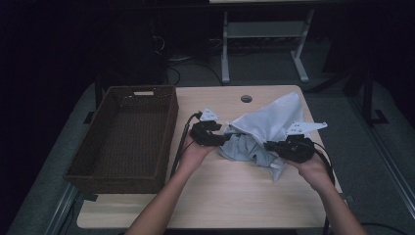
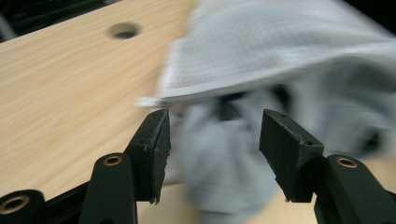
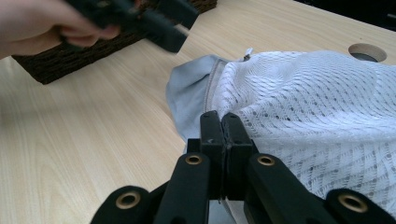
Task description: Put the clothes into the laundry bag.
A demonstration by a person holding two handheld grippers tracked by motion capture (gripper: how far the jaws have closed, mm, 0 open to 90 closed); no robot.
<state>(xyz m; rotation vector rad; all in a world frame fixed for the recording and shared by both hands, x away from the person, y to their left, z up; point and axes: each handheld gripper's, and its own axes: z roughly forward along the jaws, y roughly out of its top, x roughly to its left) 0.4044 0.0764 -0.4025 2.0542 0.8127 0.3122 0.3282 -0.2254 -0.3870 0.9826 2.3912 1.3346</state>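
A: L side first — pose?
B: Left hand (image 1: 193,152) comes in from the bottom, forearm angled up toward table centre, holding the left gripper (image 1: 226,138) pointed right at the cloth pile. In the left gripper view the jaws stand wide apart, nothing between them; blurry grey fabric just beyond the tips.

A: R side?
B: Right hand (image 1: 313,169) mirrors it, forearm from bottom right, right gripper (image 1: 268,145) pointed left into the pile. In the right gripper view the jaws are pressed together w/ a thin edge of the white mesh bag (image 3: 317,107) where they meet — looks pinched there, though the fabric btwn the pads is hard to make out.

A: Where's the stuff?
B: Mesh bag (image 1: 271,120) lies mid-right on the wooden table (image 1: 235,196), one corner reaching toward the round cable hole (image 1: 246,98). Grey garment (image 1: 242,147) bunched under/in front of it, btwn the two grippers — partly inside the bag's opening, can't tell how far.

A: Anything else?
B: Dark wicker basket (image 1: 166,127) at the table's left edge, well apart from the cloth.
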